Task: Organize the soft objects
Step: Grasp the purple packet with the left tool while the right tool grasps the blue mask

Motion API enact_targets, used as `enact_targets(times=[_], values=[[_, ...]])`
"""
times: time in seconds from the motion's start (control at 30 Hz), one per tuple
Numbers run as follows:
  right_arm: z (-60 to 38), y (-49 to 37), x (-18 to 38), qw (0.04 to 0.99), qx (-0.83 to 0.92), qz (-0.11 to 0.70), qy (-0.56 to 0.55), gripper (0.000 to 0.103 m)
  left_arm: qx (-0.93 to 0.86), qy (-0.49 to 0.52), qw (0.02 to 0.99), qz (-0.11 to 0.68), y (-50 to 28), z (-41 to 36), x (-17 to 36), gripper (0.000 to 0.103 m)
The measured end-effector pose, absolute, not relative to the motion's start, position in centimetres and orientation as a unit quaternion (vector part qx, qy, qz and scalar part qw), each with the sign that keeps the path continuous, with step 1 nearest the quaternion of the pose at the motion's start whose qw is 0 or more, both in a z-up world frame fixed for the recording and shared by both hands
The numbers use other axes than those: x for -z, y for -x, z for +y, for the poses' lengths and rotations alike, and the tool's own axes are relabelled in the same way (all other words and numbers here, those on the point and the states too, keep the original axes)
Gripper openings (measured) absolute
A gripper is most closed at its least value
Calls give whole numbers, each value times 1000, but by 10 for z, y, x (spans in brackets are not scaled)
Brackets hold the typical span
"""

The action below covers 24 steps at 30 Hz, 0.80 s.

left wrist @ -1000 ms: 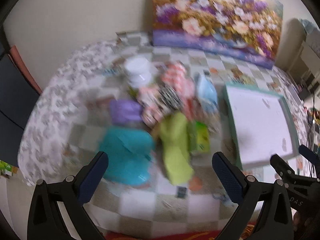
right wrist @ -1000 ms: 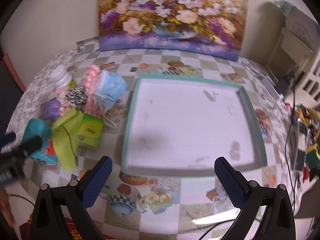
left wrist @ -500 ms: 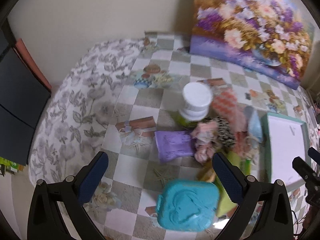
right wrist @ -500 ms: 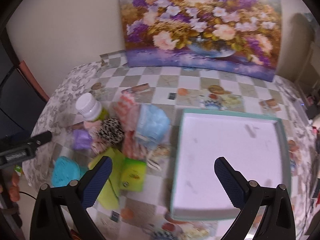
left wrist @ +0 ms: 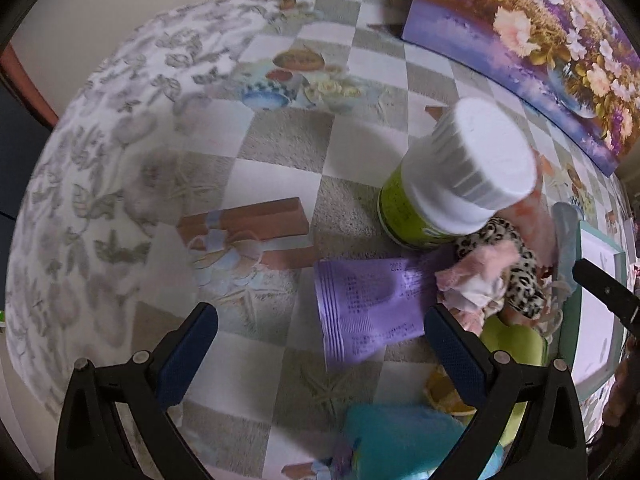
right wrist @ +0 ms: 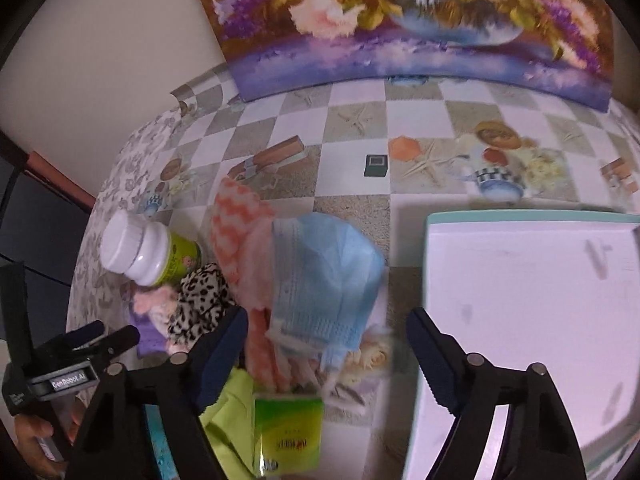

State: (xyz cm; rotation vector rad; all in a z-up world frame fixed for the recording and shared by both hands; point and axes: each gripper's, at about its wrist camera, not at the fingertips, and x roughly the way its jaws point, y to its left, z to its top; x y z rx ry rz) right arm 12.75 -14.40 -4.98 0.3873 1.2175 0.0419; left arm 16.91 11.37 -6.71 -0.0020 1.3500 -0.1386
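light: soft, even indoor, moderately bright | shadows: faint one beside white-capped bottle [left wrist: 452, 184] on the tablecloth [left wrist: 280, 148] | glare: mild washout on white tray [right wrist: 532, 304] | blur: motion smear on flower painting [right wrist: 400, 20] and blue face mask [right wrist: 324, 284], left view's left edge soft | distortion: strong fisheye bowing, black vignette corners

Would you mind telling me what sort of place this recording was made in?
Most likely a home: a table under a patterned oilcloth, a flower painting leaning against the wall, and household clutter such as a face mask and a pill bottle.
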Motion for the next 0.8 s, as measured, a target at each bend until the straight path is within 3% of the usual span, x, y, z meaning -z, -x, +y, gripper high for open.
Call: enact_targets(times=[0.1,0.23,0.3,0.43,0.6,0.8], values=[[-144,-133,57,797,-22,573,-189,72,79,3,771,632,-172,110,78,99],[-142,-136,64,792,-24,579,-192,67,95,12,760,643,-176,106,86,83],[-140,-136,68,788,-30,583,-194,57,98,13,760,643,-175,105,87,80],[-136,-136,70,788,-38,583,-194,41,117,27,750,651,-178,103,90,56],[-133,-132,66,792,-48,577,-194,22,111,35,753,648,-177,100,90,48],[-135,-127,59,795,-53,570,-203,16,108,70,757,641,-173,117,82,33]])
